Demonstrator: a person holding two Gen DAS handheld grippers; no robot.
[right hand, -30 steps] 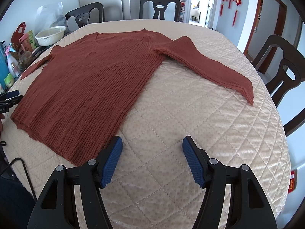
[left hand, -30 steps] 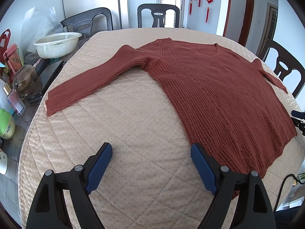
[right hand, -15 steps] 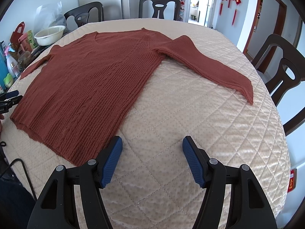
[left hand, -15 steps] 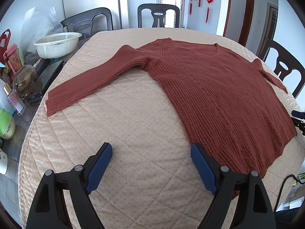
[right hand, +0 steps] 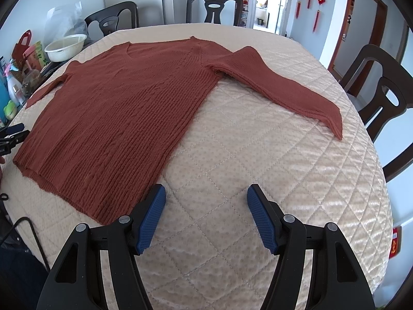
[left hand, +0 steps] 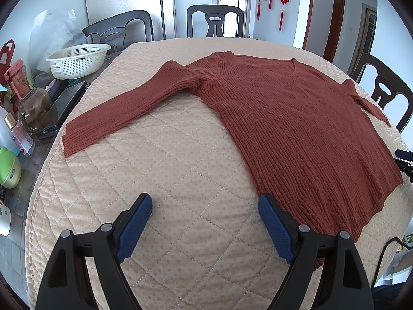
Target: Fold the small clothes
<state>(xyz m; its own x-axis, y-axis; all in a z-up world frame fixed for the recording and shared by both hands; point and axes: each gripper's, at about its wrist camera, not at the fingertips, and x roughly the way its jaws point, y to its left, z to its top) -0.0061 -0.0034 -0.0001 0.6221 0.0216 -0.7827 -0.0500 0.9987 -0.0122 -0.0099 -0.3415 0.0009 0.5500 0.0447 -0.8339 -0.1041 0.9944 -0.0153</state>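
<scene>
Both claws (left hand: pixel 204 222) (right hand: pixel 206 213) spread above sweater (left hand: pixel 296 129)

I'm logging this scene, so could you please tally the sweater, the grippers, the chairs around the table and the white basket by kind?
Rust-red sweater: 1
Grippers, left and right, both open: 2
Dark chairs: 3
White basket: 1
Total: 7

Round table covered by a quilted beige cloth (left hand: pixel 180 170), stitched in a diamond pattern with small dots. A rust-red ribbed knit sweater (left hand: pixel 296 134) lies flat and unfolded on the cloth, neckline toward the far edge, both sleeves (right hand: pixel 281 87) spread outward. At the uncovered left margin stand a white perforated basket (left hand: pixel 77 60), a glass jar (left hand: pixel 36 103) and small bottles.
</scene>
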